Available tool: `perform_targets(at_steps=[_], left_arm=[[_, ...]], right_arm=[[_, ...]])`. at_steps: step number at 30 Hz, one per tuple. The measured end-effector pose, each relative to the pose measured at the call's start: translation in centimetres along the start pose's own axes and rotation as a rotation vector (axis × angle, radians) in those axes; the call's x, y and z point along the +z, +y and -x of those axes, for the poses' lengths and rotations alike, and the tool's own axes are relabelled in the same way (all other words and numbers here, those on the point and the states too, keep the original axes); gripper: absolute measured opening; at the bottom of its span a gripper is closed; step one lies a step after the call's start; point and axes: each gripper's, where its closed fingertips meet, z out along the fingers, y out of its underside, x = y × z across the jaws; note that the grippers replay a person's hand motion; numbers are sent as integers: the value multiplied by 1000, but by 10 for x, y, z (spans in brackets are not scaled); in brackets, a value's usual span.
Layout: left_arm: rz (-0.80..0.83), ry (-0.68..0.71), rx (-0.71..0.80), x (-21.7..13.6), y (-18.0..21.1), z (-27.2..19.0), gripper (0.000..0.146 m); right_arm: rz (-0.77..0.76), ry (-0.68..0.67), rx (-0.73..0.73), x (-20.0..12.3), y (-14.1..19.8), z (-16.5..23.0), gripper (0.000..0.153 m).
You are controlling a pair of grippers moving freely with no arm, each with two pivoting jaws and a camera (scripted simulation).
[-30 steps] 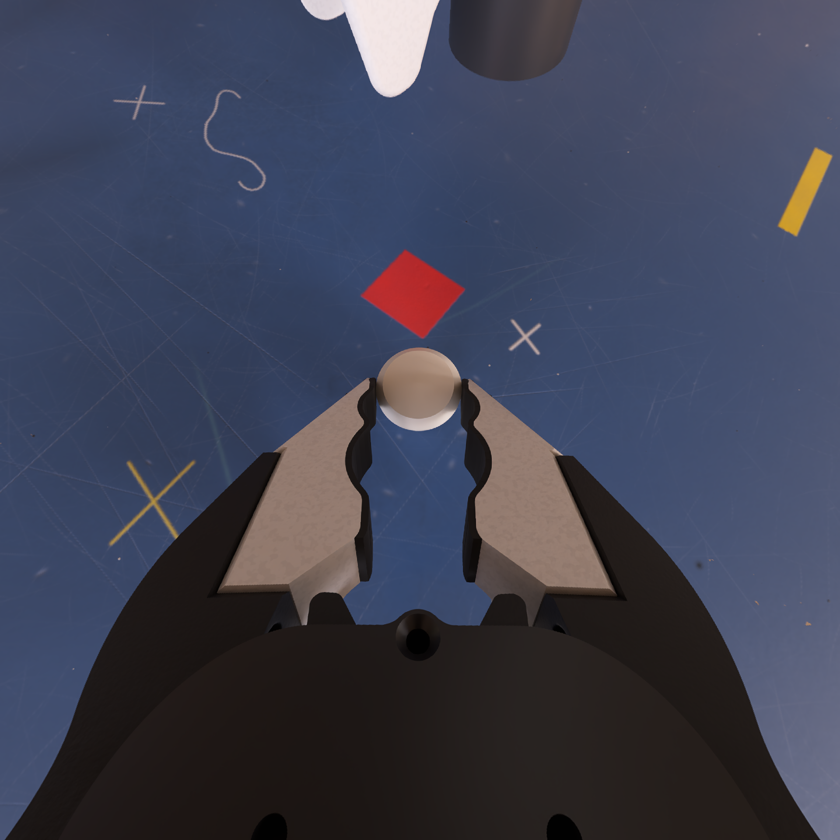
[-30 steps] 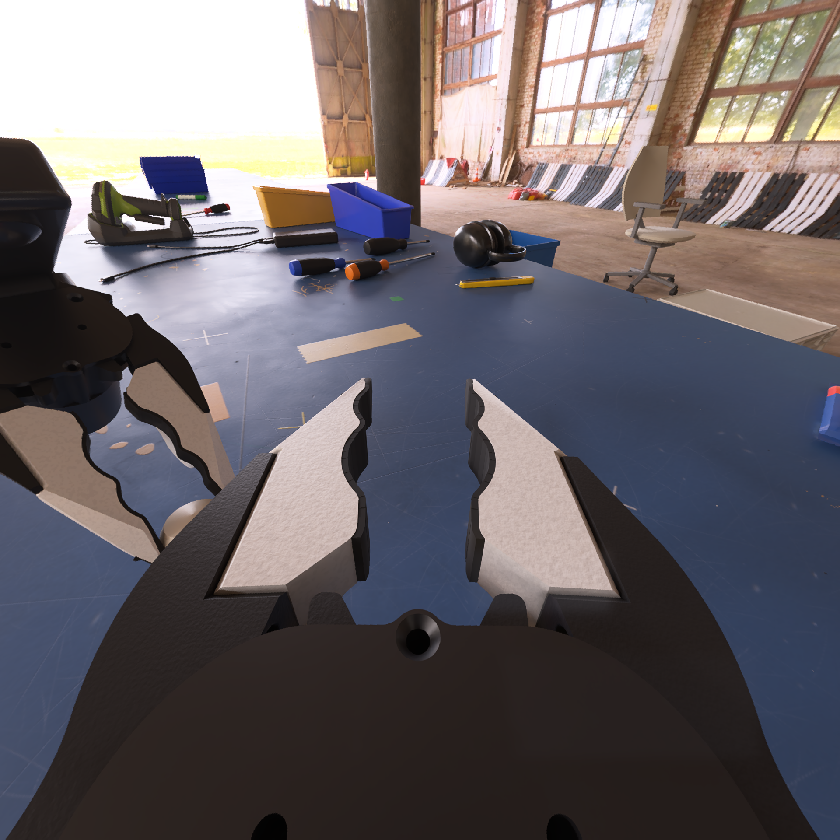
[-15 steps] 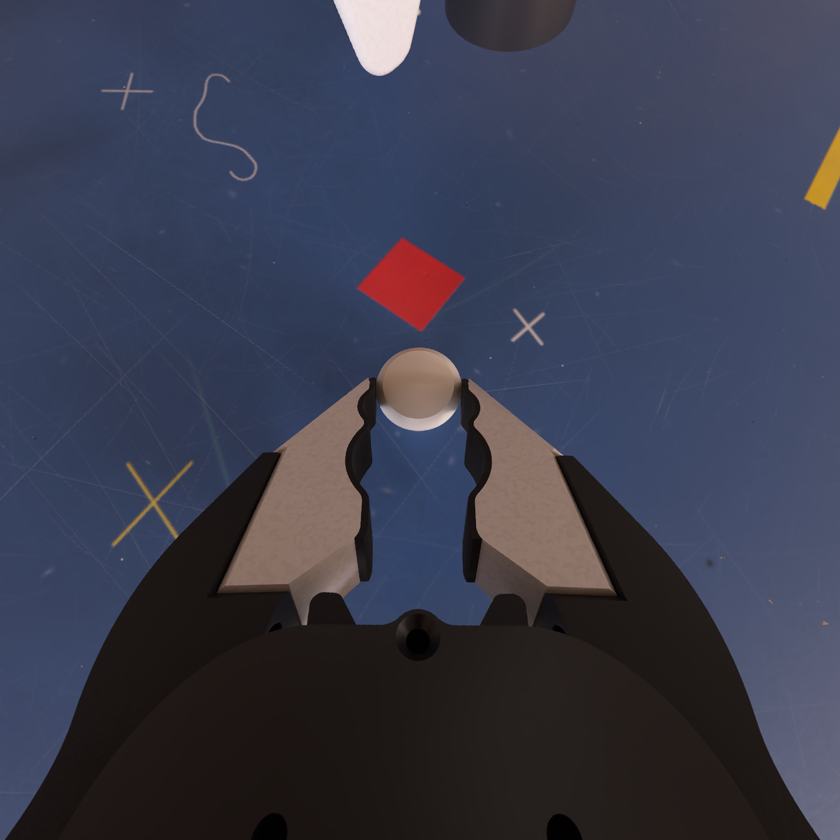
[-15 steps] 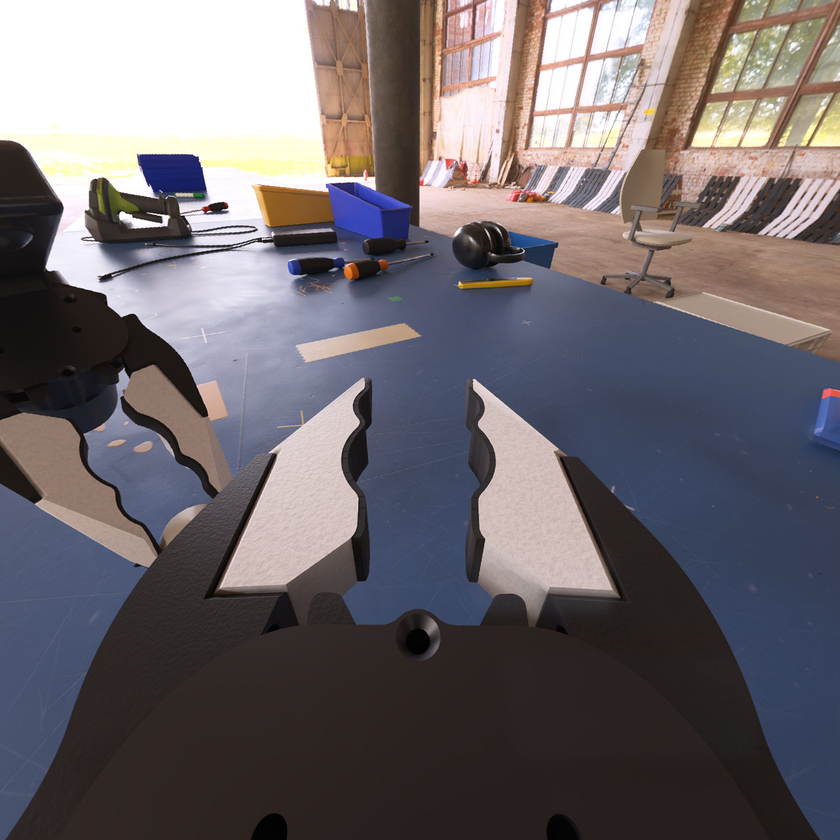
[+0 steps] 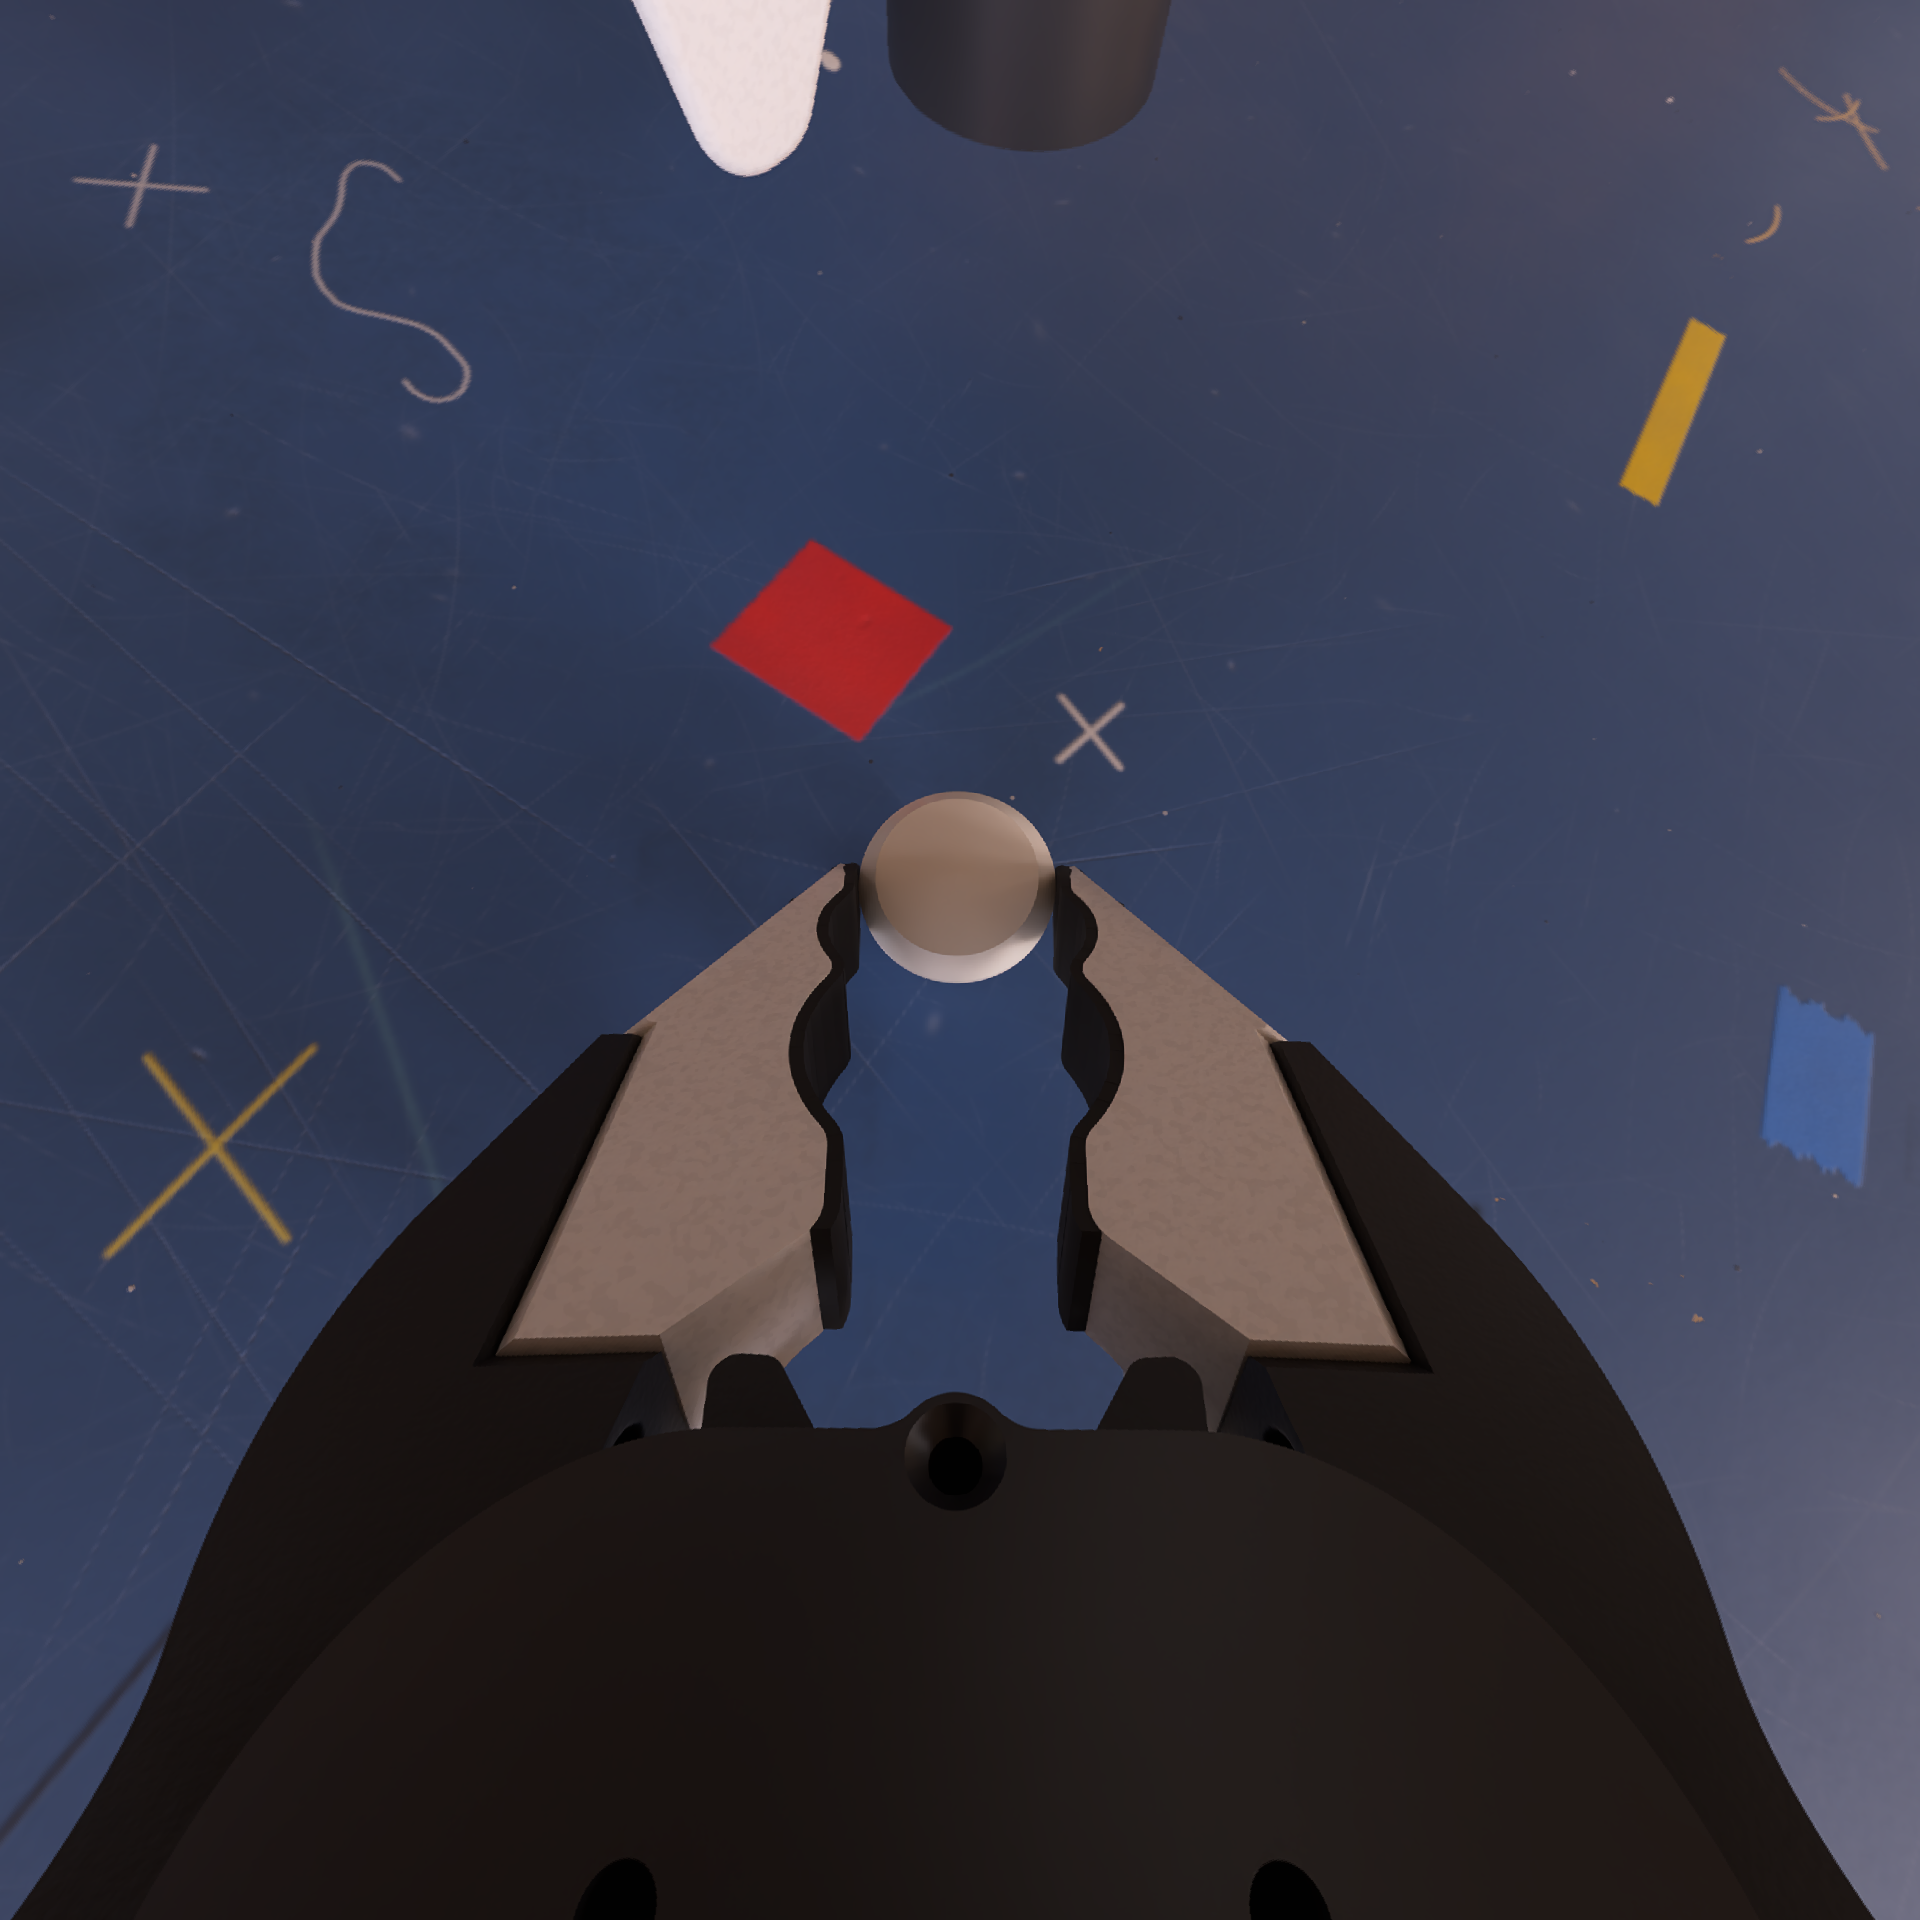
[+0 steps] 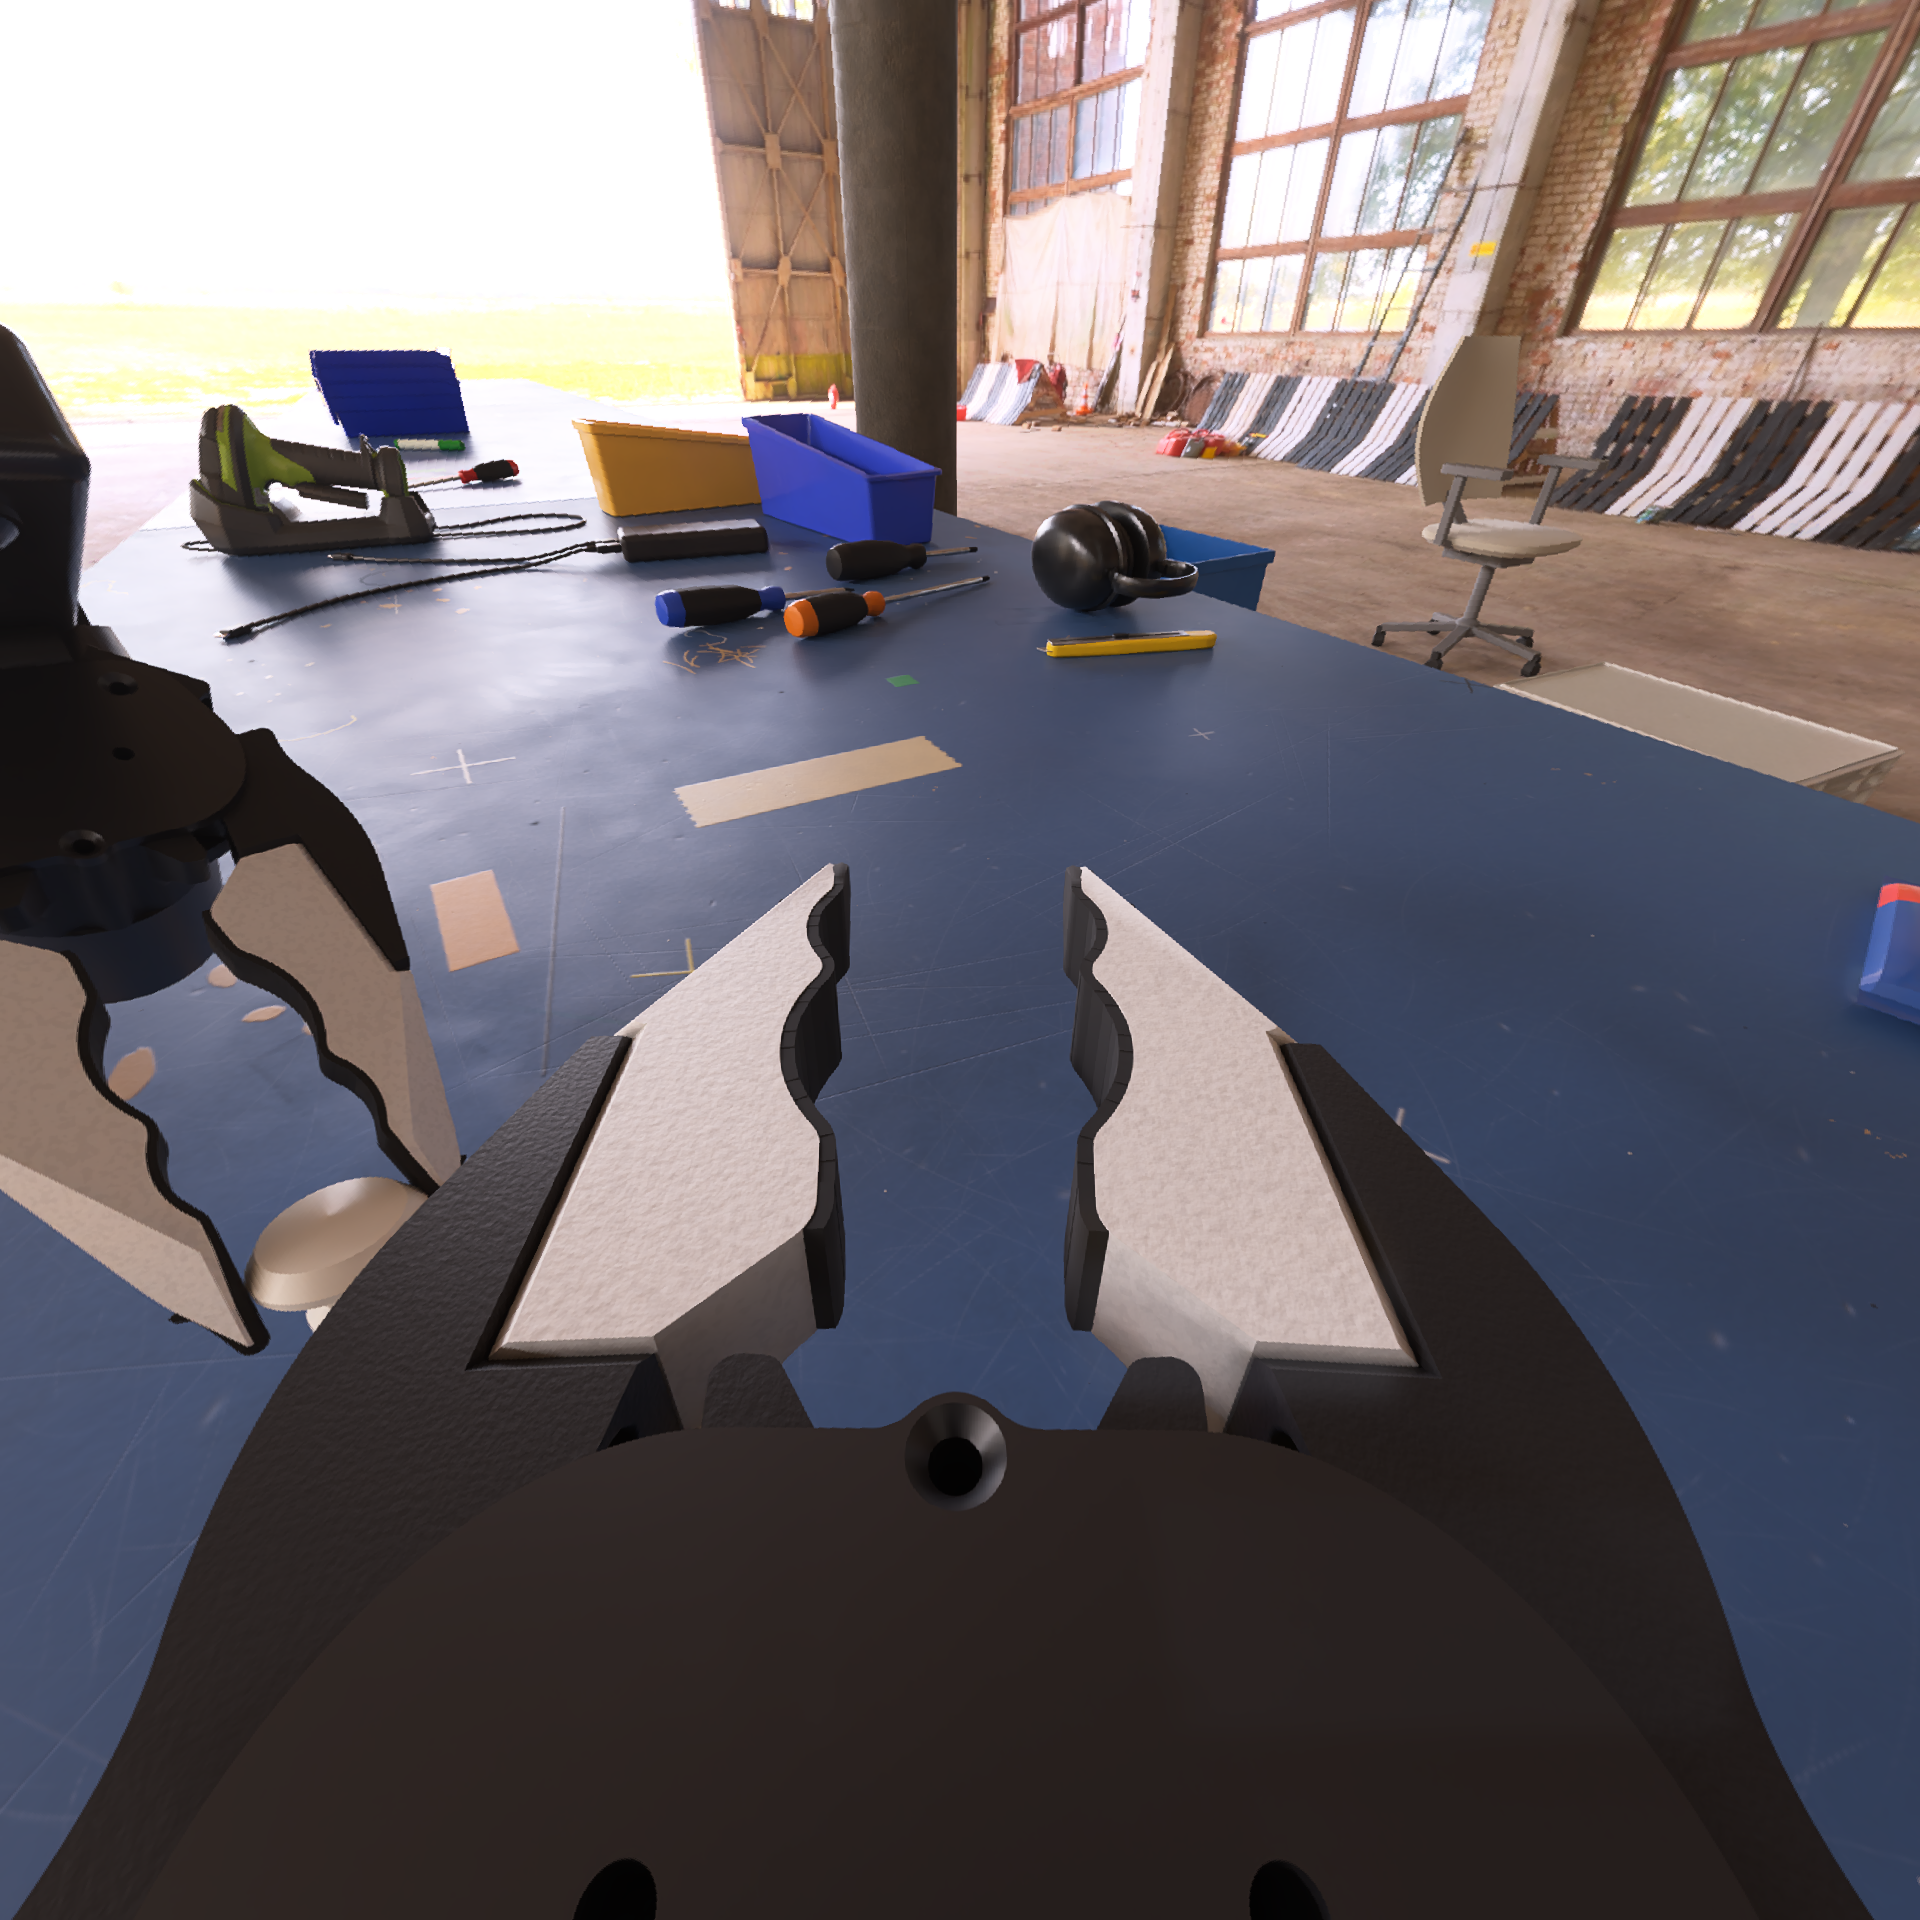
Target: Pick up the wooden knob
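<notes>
The wooden knob [image 5: 954, 899] is a small round pale disc on a short stem. My left gripper [image 5: 954, 883] points down at the blue table [image 5: 1455, 831] and is shut on the knob, with both fingertips against its rim. In the right wrist view the knob [image 6: 332, 1236] sits between the left gripper's fingers [image 6: 343, 1018] at the far left, seemingly just above the table. My right gripper [image 6: 956, 883] is open and empty, low over the table and to the right of the left one.
A red square [image 5: 831, 639], a yellow strip [image 5: 1673, 410] and blue tape [image 5: 1818, 1086] mark the table. Far off lie screwdrivers [image 6: 821, 608], headphones [image 6: 1101, 556], a yellow cutter [image 6: 1130, 644], yellow [image 6: 665, 468] and blue bins [image 6: 842, 478] and a scanner [image 6: 301, 488]. A blue-red block [image 6: 1896, 961] sits at the right edge.
In the left wrist view the table marks have slid left and the blue tape has come into view. The knob stays gripped. The right gripper has hardly moved.
</notes>
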Motion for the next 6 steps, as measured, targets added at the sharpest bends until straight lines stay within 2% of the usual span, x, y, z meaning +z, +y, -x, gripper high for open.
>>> perform_targets(at_steps=[6], left_arm=[[-17, -3, -2, -3, -2, 2, 37]], right_arm=[[-2, 0, 0, 0, 0, 0, 41]])
